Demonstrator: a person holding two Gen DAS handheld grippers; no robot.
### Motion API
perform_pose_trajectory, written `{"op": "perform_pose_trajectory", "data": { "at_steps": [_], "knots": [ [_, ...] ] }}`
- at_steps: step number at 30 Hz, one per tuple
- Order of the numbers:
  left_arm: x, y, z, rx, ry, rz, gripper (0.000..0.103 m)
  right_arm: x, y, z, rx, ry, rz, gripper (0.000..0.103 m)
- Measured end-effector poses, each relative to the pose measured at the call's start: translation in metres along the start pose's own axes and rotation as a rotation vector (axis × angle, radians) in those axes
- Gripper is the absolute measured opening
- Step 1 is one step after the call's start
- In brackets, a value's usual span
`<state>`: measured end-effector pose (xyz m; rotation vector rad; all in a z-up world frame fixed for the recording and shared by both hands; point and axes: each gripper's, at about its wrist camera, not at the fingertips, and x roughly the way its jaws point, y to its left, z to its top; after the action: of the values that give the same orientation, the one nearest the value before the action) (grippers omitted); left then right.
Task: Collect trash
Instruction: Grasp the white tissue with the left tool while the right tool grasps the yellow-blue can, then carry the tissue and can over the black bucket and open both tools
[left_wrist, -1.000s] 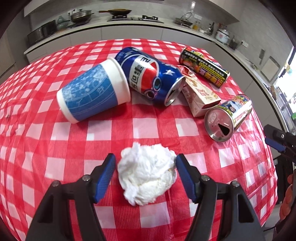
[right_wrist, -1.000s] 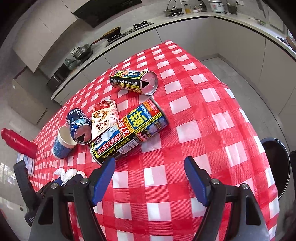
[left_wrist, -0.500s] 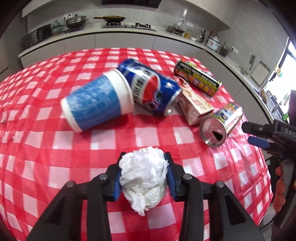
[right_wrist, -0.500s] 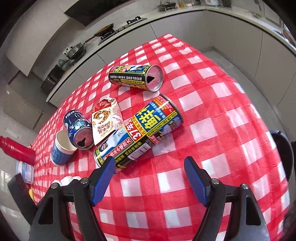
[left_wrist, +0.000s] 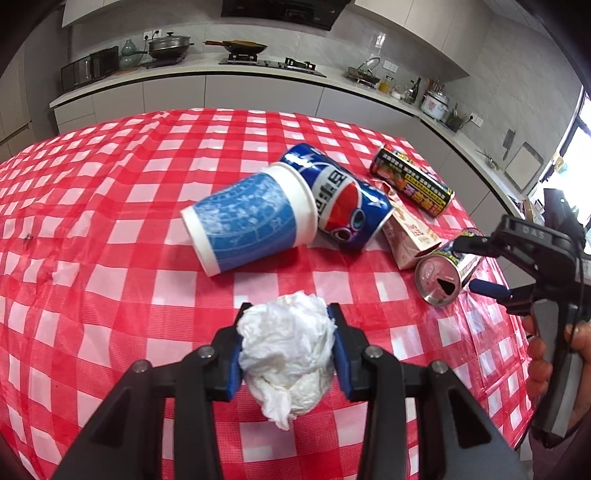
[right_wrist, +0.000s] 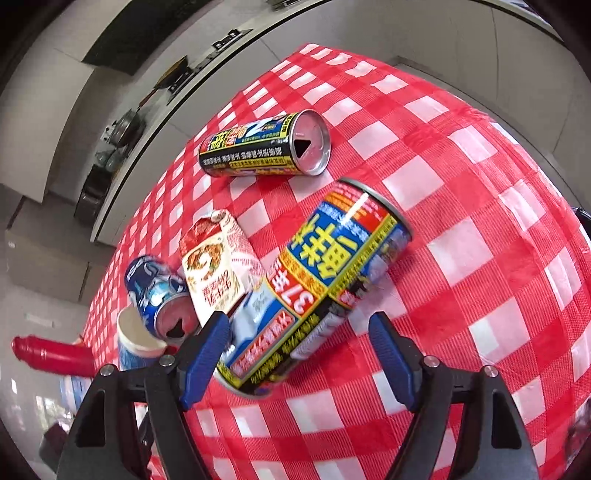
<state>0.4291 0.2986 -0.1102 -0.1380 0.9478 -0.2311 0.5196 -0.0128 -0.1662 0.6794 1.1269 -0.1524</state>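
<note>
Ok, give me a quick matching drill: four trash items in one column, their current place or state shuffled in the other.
Items:
1. crumpled tissue
2. paper cup
3. Pepsi can
4. yellow-labelled can

States:
A. lying between the open right fingers
B. clamped in the left gripper
C. on its side, blue pattern
D. lying behind the cup's rim

Pairs: 1-B, 2-C, 3-D, 4-A

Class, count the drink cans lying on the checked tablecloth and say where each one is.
3. The Pepsi can lies against the paper cup; a black-and-yellow can lies farthest back; a third can lies between the open right claw fingers.
</note>
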Motion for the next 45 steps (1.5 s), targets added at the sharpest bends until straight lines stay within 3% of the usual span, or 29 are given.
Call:
{"op": "perform_pose_trajectory", "data": {
  "at_steps": [8,14,18,22,25,26,29,38,45],
  "knots": [
    [-0.004,0.006,0.001,-0.005,-0.008,0.003,0.041,0.016,0.007,0.009,0.029,0.026,-0.011,0.080],
    [-0.005,0.005,0.001,-0.005,-0.007,0.008,0.041,0.007,0.014,0.011,-0.129,0.039,-0.082,0.072],
    [-0.004,0.003,0.002,-0.007,-0.006,0.004,0.041,0.004,0.020,0.011,-0.339,0.142,-0.183,0.071],
    [-0.003,-0.001,0.002,-0.012,-0.003,-0.003,0.041,0.007,0.010,0.015,-0.341,0.153,-0.223,0.071],
    [-0.004,-0.004,0.001,-0.011,0.001,-0.003,0.041,0.009,0.009,0.015,-0.336,0.122,-0.215,0.071],
    [-0.004,-0.005,0.001,-0.010,0.002,-0.004,0.041,0.009,0.009,0.014,-0.345,0.110,-0.213,0.060],
    [-0.006,-0.009,0.001,-0.010,0.000,-0.008,0.041,0.006,0.006,0.010,-0.356,0.086,-0.181,0.057],
    [-0.007,-0.031,0.003,0.031,0.000,-0.066,0.041,-0.029,-0.003,-0.014,-0.334,0.004,-0.088,0.055],
    [-0.003,-0.059,0.001,0.128,0.010,-0.125,0.041,-0.057,-0.028,-0.036,-0.262,-0.041,-0.082,0.055]
  ]
}}
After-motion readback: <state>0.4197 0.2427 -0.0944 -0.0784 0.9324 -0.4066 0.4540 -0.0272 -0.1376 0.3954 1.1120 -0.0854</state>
